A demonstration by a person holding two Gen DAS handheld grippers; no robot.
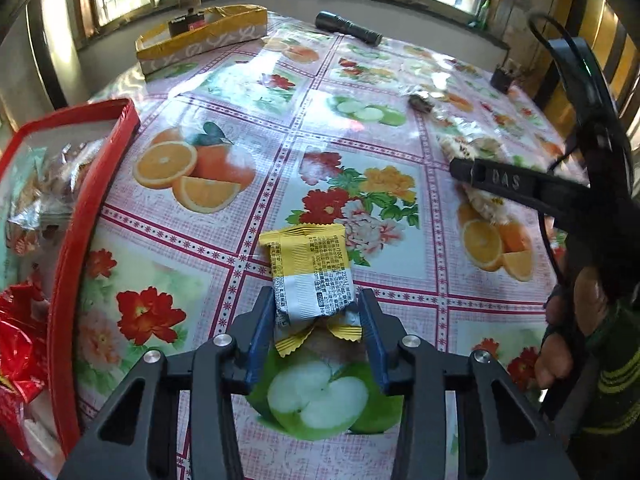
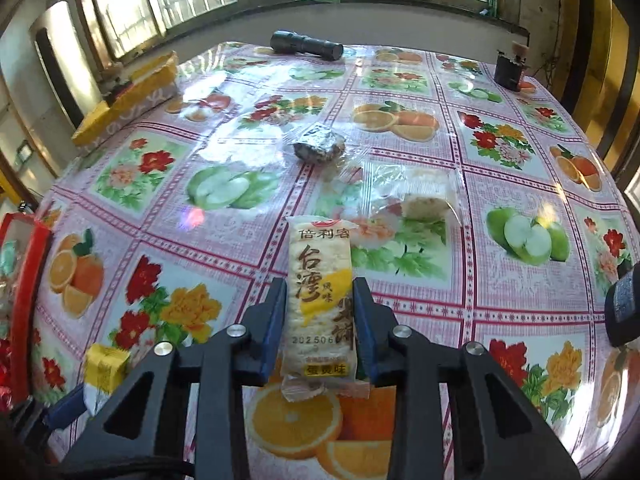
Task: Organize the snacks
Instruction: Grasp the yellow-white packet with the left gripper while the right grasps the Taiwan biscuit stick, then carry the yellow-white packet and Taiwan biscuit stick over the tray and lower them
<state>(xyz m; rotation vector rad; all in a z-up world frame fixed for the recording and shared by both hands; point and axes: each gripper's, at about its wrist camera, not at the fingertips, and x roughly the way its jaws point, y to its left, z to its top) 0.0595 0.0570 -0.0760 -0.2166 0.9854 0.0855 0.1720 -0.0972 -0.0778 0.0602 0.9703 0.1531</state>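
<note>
Left gripper (image 1: pixel 316 312) has its blue-padded jaws pinched on a yellow-and-white foil snack packet (image 1: pixel 310 270), lying on the glossy fruit-and-flower plastic tablecloth (image 1: pixel 224 92). Red-rimmed tray of wrapped snacks (image 1: pixel 86 216) sits at the left, a black flashlight (image 1: pixel 348 28) far back by the window.

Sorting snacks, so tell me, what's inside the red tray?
The red tray holds several wrapped snacks: silvery wrappers and shiny red ones. Anything under that pile is covered.
</note>
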